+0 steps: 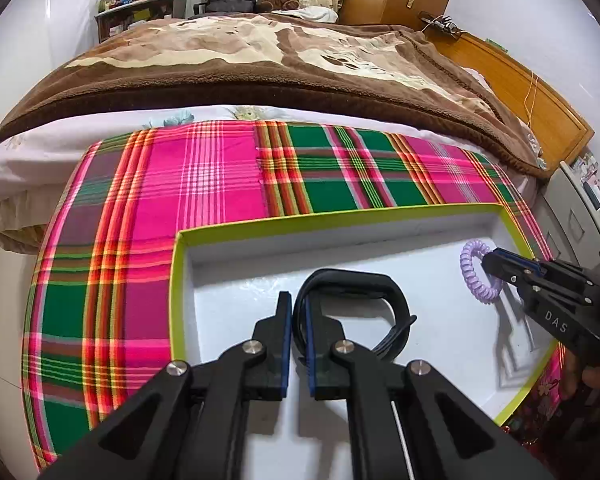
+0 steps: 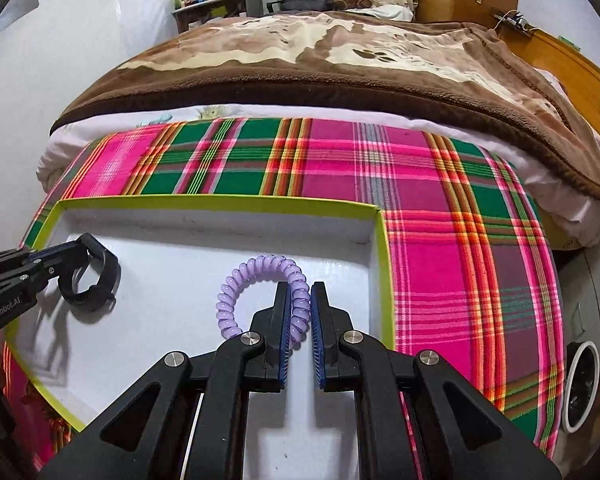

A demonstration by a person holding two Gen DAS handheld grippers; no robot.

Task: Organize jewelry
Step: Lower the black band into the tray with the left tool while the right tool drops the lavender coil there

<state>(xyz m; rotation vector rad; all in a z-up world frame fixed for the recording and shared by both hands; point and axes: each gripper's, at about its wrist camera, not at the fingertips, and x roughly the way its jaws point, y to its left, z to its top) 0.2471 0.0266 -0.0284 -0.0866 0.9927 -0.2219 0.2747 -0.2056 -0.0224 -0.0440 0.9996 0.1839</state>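
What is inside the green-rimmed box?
The box holds a black band, gripped by the left gripper, and a purple coil, gripped by the right gripper. The grippers hide its near floor.

Each wrist camera looks steeply down along your hand-held gripper, close above the white tray (image 1: pixel 260 232) (image 2: pixel 220 202); both share the bed (image 1: pixel 260 52) (image 2: pixel 300 60) at 12 o'clock.
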